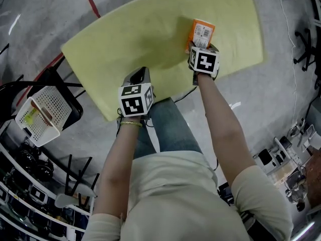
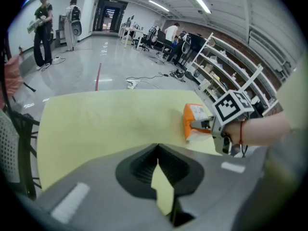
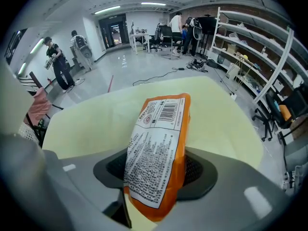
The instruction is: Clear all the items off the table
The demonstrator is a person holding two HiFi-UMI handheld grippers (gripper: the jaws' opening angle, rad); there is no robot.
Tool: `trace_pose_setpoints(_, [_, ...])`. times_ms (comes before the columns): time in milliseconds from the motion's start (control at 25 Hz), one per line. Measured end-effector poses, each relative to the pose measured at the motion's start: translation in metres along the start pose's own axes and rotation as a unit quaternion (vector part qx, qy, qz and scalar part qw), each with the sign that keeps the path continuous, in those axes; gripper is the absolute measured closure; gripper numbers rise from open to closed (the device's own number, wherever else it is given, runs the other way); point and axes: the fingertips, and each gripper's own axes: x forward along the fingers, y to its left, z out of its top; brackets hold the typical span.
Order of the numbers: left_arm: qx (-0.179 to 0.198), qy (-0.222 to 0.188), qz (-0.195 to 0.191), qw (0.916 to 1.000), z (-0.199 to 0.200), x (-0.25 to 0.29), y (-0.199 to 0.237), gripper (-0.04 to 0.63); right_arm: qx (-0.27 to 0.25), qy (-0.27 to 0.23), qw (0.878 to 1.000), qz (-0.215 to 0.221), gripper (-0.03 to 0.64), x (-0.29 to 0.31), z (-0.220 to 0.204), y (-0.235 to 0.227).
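Observation:
An orange snack packet (image 1: 202,33) with a white printed back stands on end over the far right part of the yellow-green table (image 1: 150,29). My right gripper (image 1: 200,48) is shut on its lower end; in the right gripper view the packet (image 3: 159,153) fills the gap between the jaws and leans away from the camera. My left gripper (image 1: 138,77) hangs over the table's near edge, shut and empty, its jaws meeting in a thin line (image 2: 158,150). From the left gripper view the packet (image 2: 195,121) and the right gripper (image 2: 208,124) show at the right.
A white perforated basket (image 1: 42,113) rests on a black chair left of the table. A red line (image 1: 91,0) runs on the grey floor beyond it. Metal shelves (image 3: 269,57) stand to the right, cables (image 2: 144,78) lie on the floor, and people stand far off.

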Motion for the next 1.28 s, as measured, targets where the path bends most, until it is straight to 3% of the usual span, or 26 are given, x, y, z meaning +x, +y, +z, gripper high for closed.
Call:
trace_pose_setpoints(560, [-0.019, -0.035, 0.006, 0.9992, -0.002, -0.043, 0.013, 0.586, 0.003, -0.018, 1.0, 0.0, 0.359, -0.047, -0.01, 0.028])
trace_pose_setpoints(1280, [-0.045, -0.079, 0.021, 0.9956, 0.0, -0.118, 0.039, 0.586, 0.001, -0.06, 0.998, 0.033, 0.362, -0.121, 0.0, 0.084])
